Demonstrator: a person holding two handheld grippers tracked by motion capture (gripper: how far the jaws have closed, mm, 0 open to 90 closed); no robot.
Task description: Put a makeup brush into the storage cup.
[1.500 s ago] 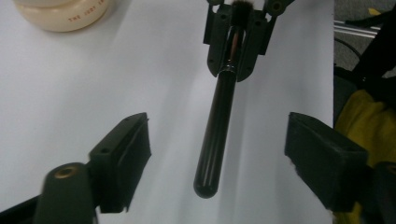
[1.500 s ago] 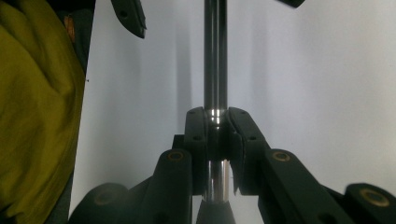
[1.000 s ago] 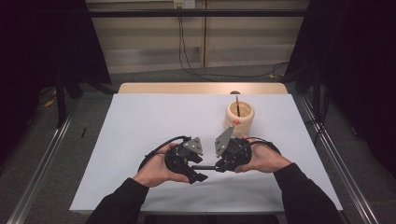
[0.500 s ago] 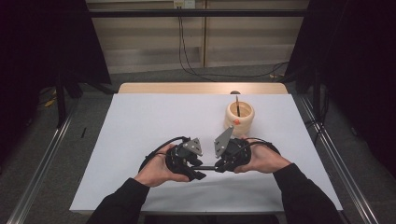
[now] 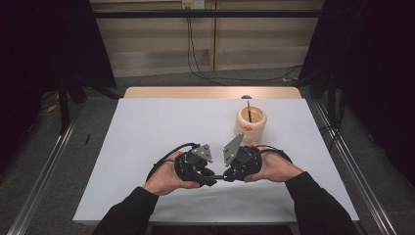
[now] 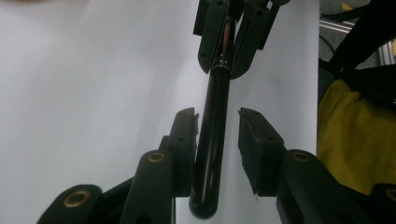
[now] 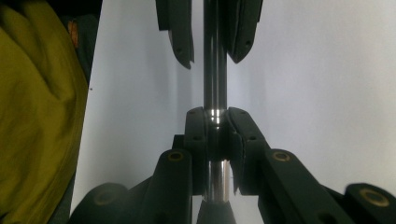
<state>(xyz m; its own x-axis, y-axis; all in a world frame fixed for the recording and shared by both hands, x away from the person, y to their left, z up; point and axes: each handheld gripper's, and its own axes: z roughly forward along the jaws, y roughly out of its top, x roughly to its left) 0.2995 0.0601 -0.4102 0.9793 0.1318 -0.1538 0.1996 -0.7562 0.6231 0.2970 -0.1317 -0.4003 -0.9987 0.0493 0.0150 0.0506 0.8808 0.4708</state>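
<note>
Left hand [image 5: 166, 178]: gripping the left gripper [image 5: 211, 178] near the table's front edge, jaws pointing right toward the other tool.
Left gripper jaws: standing spread in the left gripper view [image 6: 217, 140], with the black pen [image 6: 212, 144] running between them; lying against or just beside one pad [image 6: 184, 140], keeping clear of the other pad [image 6: 254, 144].
Black pen: hanging level just above the white table [image 5: 147, 132] in the high view [image 5: 219, 177], bridging the gap between the two tools; rounded end reaching back past the left jaws, shiny metal section sitting in the right jaws.
Right gripper [image 5: 230, 176]: facing left, pressing together on the pen; in the right gripper view [image 7: 217, 135] both pads squeezing the pen's glossy barrel [image 7: 215, 70], which is continuing straight up between the far, parted jaws.
Right hand [image 5: 271, 166]: wrapping the tool body, cable looping over the knuckles.
Wooden cup [image 5: 250, 121]: standing upright beyond the right hand, near it but not touching, holding a thin dark stick [image 5: 249, 110].
Yellow cloth [image 7: 37, 116]: showing off the table's edge in both gripper views.
</note>
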